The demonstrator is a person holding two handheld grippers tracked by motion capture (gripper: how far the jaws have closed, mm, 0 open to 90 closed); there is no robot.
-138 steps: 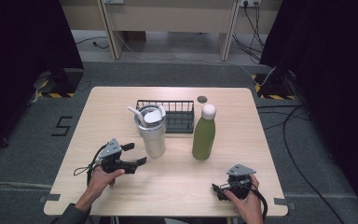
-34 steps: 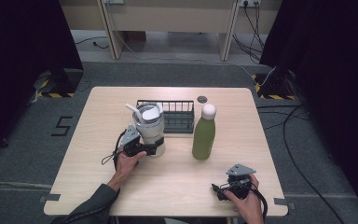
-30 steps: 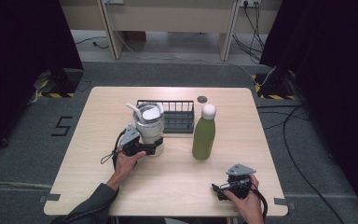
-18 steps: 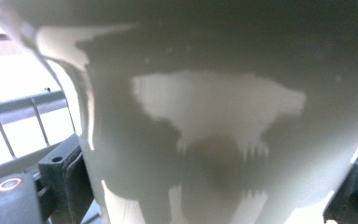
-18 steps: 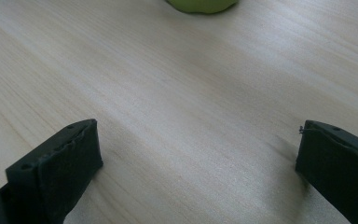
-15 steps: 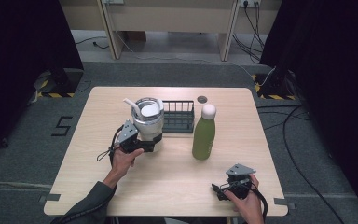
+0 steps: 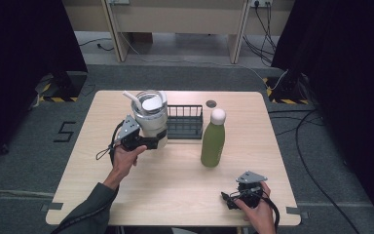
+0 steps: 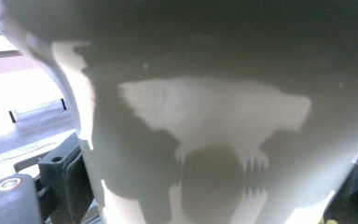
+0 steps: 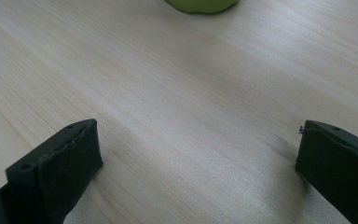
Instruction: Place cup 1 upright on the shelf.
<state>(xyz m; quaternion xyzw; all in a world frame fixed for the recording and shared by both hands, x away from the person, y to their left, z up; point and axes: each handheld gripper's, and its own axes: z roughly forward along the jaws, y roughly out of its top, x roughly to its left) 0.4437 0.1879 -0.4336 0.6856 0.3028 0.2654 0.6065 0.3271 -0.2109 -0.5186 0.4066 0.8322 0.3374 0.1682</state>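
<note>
A steel tumbler [image 7: 150,118] with a white lid and a white straw is held at the table's left-middle, and it looks raised a little off the wood. My left gripper [image 7: 158,142] is shut on its lower body, one jaw on each side. In the left gripper view the tumbler [image 8: 205,116] is very close and blurred, with the left gripper [image 8: 212,189] clamped around it. Near the front right edge my right gripper [image 7: 229,199] rests open on the table. In the right gripper view, bare wood lies between the jaws of the right gripper [image 9: 196,158].
A green bottle [image 7: 213,139] with a white cap stands right of centre, and its base [image 9: 200,4] lies ahead of the right gripper. A black wire basket [image 7: 185,122] sits behind, beside the tumbler. A small round disc [image 7: 211,103] lies near the far edge.
My left gripper went from the front left to the tumbler, shut on it, then carried it up and a little left. The right gripper has not moved.
</note>
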